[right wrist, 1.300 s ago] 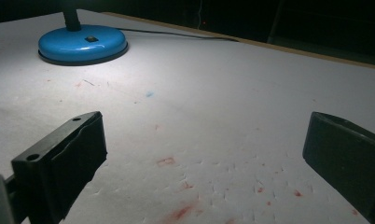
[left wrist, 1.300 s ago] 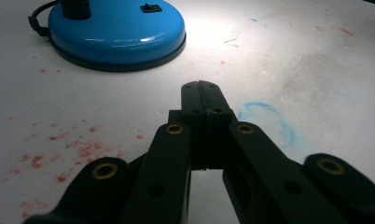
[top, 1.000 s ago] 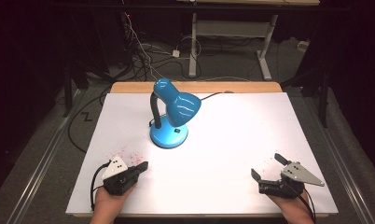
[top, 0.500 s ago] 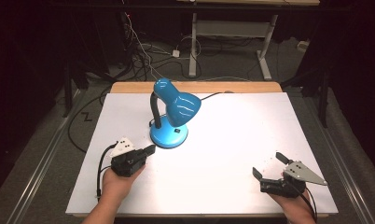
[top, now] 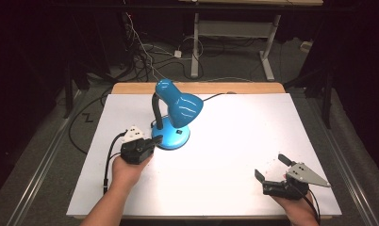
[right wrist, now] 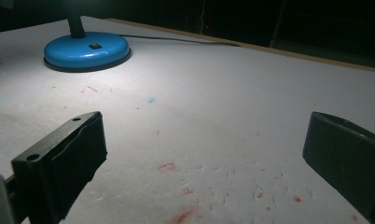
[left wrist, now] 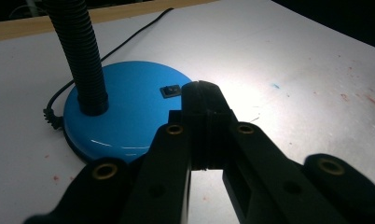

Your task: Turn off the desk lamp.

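High view: left gripper (top: pixel 155 140), jaws closed and empty, beside the blue desk lamp (top: pixel 174 114); right gripper (top: pixel 272 168), jaws wide, well apart.

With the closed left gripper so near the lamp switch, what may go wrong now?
1. The closed fingers of the left gripper point at the small black switch on the blue lamp base; being far wider than the switch, they may miss it and slip on the glossy base.
2. A sideways push might slide the lamp across the white table, since the right gripper sits far away and does not steady it.
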{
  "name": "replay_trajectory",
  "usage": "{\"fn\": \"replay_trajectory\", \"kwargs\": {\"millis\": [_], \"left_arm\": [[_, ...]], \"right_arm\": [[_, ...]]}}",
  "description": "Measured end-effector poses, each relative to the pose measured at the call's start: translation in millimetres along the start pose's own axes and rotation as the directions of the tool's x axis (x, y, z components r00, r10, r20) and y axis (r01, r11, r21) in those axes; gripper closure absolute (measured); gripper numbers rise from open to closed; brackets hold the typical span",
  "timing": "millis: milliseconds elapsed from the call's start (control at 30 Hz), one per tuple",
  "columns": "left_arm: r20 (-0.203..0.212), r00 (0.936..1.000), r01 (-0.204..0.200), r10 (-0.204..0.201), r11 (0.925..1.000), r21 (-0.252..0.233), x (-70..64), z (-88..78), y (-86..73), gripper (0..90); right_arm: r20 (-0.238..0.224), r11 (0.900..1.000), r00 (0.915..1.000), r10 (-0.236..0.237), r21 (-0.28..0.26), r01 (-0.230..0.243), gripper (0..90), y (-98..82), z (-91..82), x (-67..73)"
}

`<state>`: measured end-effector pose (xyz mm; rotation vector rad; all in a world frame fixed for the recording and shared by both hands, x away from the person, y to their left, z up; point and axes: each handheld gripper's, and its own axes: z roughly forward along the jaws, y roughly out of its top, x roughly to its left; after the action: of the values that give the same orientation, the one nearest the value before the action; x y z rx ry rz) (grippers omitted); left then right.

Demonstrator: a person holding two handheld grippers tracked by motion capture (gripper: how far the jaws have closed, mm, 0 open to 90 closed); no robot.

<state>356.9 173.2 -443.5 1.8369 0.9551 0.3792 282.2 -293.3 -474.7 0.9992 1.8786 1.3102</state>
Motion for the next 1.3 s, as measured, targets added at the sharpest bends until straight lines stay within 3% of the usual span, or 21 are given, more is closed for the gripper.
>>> {"fn": "replay_trajectory", "kwargs": {"millis": [200, 400, 733, 1000, 1300], "left_arm": [[-0.025, 0.9997, 0.002, -0.001, 0.9997, 0.023, 2.4, 13.6, 7.2, 87.9], [-0.018, 0.9998, -0.005, 0.006, 0.9993, 0.036, 7.0, 23.8, 13.2, 87.9], [0.0, 0.9986, 0.054, -0.054, 0.9975, 0.047, 12.9, 52.1, 16.8, 87.9], [0.007, 0.9976, 0.068, -0.069, 0.994, 0.086, 16.5, 66.1, 15.9, 87.9], [0.0, 0.9964, 0.085, -0.085, 0.9925, 0.088, 17.7, 79.7, 16.2, 88.0]], "right_arm": [[0.005, 1.0, 1.0, 0.0, -0.013, 0.0, 0.2, -0.2, -1.8, -0.6], [0.003, 1.0, 1.0, -0.003, -0.017, 0.003, 0.1, -0.1, -1.8, 0.2], [0.003, 1.0, 1.0, -0.009, -0.014, 0.009, 0.2, -1.7, -0.2, -1.5], [0.002, 1.0, 1.0, -0.006, -0.011, 0.006, 0.2, -2.2, -0.3, -1.2], [0.006, 1.0, 0.9999, -0.009, -0.016, 0.009, 0.2, -2.0, -0.3, -1.8]]}}
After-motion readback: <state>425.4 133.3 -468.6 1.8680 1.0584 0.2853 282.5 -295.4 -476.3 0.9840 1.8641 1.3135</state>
